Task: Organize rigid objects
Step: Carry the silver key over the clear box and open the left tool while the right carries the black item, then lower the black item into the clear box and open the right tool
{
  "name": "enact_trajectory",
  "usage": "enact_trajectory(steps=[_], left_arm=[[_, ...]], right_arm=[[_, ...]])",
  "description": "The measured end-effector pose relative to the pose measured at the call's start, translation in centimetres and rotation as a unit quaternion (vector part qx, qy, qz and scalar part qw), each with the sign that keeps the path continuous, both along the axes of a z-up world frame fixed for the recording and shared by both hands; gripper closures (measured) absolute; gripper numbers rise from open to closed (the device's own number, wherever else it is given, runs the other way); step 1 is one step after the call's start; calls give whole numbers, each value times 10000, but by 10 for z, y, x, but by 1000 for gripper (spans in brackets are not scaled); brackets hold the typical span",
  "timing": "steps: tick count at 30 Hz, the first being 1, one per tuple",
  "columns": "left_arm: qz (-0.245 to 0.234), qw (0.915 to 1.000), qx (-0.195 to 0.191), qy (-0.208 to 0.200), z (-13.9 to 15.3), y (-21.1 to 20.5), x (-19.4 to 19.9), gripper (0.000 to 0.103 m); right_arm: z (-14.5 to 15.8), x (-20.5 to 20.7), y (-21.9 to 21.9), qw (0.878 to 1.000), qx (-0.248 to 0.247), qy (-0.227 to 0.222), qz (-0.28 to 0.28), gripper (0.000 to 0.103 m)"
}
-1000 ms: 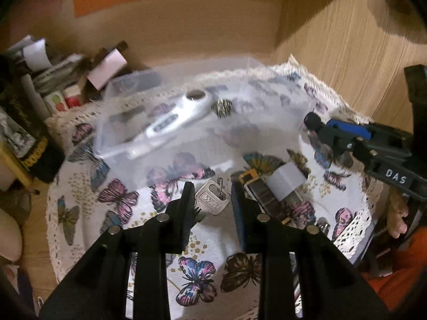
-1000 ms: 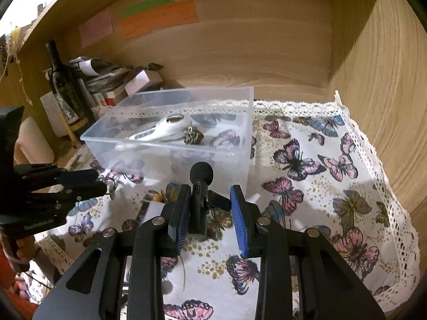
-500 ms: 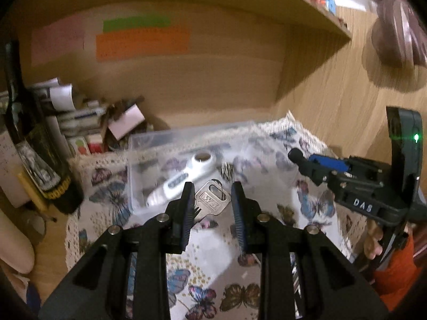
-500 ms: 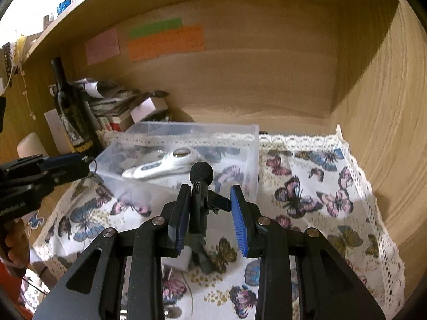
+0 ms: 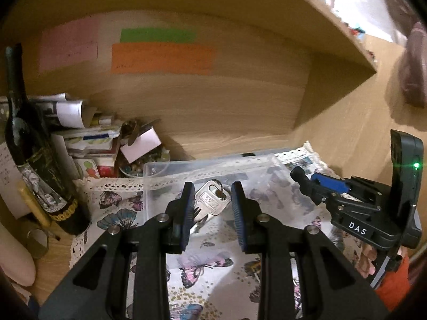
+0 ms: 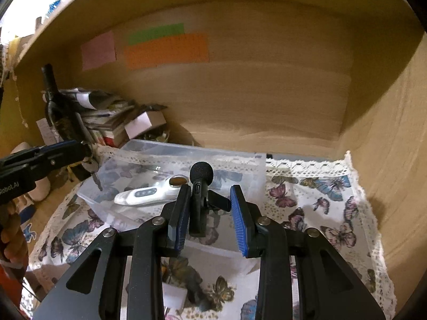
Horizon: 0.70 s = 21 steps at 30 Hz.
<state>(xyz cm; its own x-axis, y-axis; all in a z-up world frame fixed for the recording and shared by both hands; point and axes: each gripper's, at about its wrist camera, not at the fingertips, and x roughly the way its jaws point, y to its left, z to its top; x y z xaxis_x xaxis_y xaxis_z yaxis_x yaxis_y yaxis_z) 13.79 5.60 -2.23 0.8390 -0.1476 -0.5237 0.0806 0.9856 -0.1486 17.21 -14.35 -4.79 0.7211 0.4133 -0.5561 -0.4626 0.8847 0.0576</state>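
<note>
Domestic setting: a wooden desk alcove [image 6: 267,106] under a shelf [image 5: 320,26], home study corner. Straight beyond the fingers, coloured paper notes [image 6: 166,49] stuck to the back panel. Beyond and left of the fingers: wine bottle [image 5: 29,146], untidy heap of papers and small boxes [image 5: 88,138]. Beneath the fingers, a lace-edged butterfly-print cloth [image 6: 320,200].

Both grippers have risen off the cloth [image 6: 320,202]. The left gripper [image 5: 210,205] has carried the key [image 5: 210,202] up over the box [image 5: 165,184], and the right gripper [image 6: 208,210] has brought its microphone [image 6: 200,186] up to the box's near wall.
</note>
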Motion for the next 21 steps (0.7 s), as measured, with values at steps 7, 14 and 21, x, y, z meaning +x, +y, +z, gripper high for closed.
enact_trajectory(steps=[7, 14, 21], left_arm=[[65, 9993, -109, 360, -20, 6, 30, 75], [-174, 9963, -32, 844, -47, -8, 52, 75], [-176, 9923, -44, 1228, -66, -13, 62, 75]], right_arm=[[-20, 22, 12, 9992, -31, 387, 118, 75], [-38, 39, 16, 9972, -35, 734, 145, 75], [-43, 40, 23, 9969, -243, 739, 142, 70]])
